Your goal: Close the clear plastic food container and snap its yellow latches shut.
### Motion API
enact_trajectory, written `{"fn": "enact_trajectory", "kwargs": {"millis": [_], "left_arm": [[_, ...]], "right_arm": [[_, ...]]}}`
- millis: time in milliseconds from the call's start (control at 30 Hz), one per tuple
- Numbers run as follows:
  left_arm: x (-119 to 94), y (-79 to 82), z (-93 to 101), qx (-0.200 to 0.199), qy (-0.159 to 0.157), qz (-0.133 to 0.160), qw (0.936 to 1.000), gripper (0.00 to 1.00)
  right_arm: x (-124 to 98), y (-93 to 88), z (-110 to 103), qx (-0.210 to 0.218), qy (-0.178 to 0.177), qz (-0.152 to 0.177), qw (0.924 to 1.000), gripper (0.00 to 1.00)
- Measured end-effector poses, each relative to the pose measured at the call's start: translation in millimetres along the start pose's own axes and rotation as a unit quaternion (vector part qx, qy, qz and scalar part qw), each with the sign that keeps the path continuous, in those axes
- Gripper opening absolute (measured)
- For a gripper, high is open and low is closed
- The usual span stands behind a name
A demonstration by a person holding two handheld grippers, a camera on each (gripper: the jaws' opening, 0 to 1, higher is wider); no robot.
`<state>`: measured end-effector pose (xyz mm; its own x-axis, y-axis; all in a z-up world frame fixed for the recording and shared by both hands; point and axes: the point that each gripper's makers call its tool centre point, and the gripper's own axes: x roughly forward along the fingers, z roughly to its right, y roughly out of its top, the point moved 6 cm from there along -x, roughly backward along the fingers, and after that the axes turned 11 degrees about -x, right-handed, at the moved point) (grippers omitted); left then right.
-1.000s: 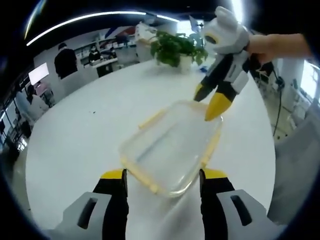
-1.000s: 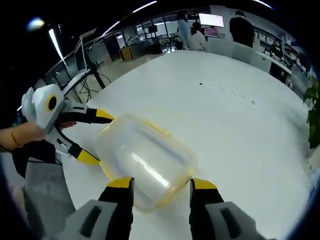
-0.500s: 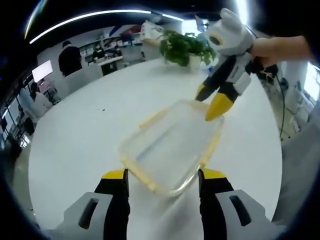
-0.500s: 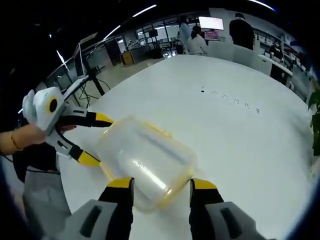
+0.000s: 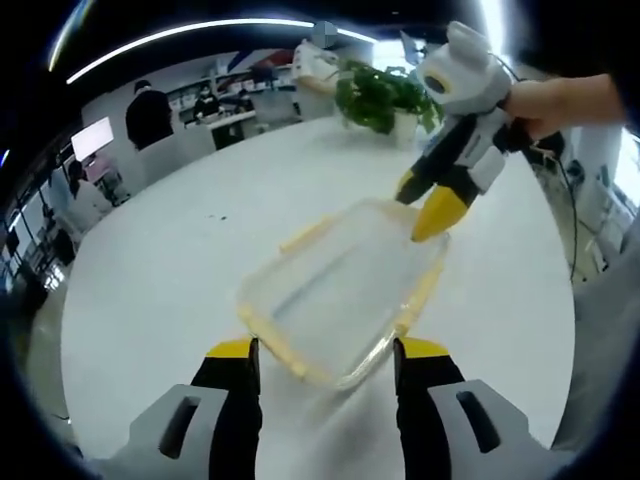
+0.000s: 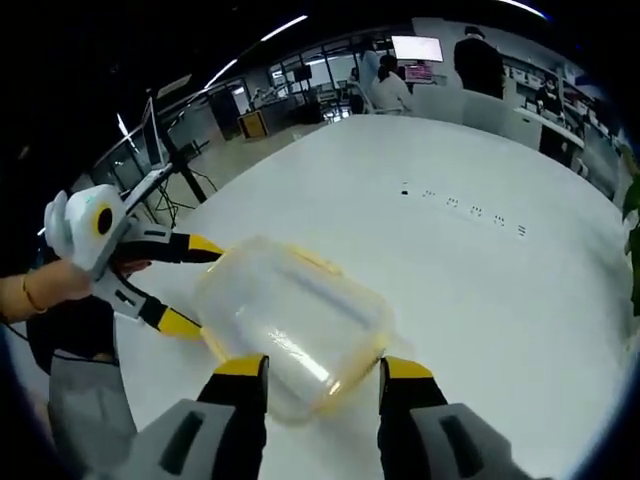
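Observation:
The clear plastic container (image 5: 340, 300) with yellow latches lies on the white table, lid on. One yellow latch (image 5: 302, 238) sticks out from its left long side. My left gripper (image 5: 328, 352) is open, its jaws standing either side of the container's near end. My right gripper (image 5: 422, 204) comes in from the upper right, open, its yellow tips at the far end. In the right gripper view the container (image 6: 290, 325) lies between my right gripper's (image 6: 322, 367) open jaws. There the left gripper (image 6: 192, 284) straddles the opposite end, held by a hand.
The round white table (image 5: 150, 300) has its edge close on the right. A potted plant (image 5: 385, 95) stands at its far side. Small dark marks (image 6: 460, 205) dot the tabletop. People sit at desks with a monitor (image 6: 418, 47) beyond; a stand (image 6: 165, 150) rises off the table.
Both views have drifted slightly with the hands. The container and both grippers keep the same places relative to each other; jaw widths look unchanged.

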<state>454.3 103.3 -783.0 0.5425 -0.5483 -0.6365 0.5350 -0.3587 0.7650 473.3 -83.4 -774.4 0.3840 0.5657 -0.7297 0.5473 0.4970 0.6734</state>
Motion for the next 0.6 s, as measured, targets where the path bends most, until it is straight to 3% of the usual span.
{"fn": "enact_trajectory", "kwargs": {"millis": [333,600], "left_arm": [[-2,-5.6,-0.8,0.001,0.014,-0.015,0.9998,0.51],[-13,-6.4,-4.1,-0.004,0.021,-0.01,0.9997,0.52]], "right_arm": [[-2,0.9,-3,-0.013,-0.017,0.0,0.9998,0.42],[-5,-1.9,-6,0.005,-0.027,0.006,0.9996,0.42]]}}
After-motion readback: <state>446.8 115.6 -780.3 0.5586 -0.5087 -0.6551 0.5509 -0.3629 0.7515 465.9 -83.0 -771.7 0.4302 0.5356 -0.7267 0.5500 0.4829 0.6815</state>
